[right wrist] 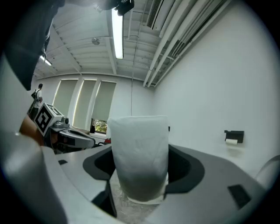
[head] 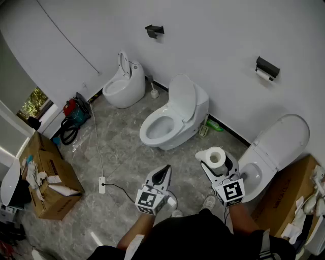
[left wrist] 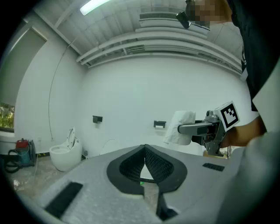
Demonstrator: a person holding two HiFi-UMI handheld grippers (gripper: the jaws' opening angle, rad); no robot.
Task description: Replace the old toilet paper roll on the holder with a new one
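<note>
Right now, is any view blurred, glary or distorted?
Head view: even light, sharp, only a mild wide-angle bend. Left gripper view: strong fisheye with black corners, ceiling lamp glaring at the top. Right gripper view: same fisheye; the toilet paper roll sits so close it looks soft and is shaded at its base.

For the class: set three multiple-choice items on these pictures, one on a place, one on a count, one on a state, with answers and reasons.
1. Where is the new toilet paper roll? A in a basket; B on a shelf; C between the right gripper's jaws.
2. How many toilets show in the head view? A two; B three; C five.
3. How is the left gripper? A shut and empty; B open wide; C shut on a brush.
Answers: 1 C, the right gripper view shows the roll clamped between its jaws. 2 B, three white bowls are there. 3 A, its jaws meet with nothing between.
</note>
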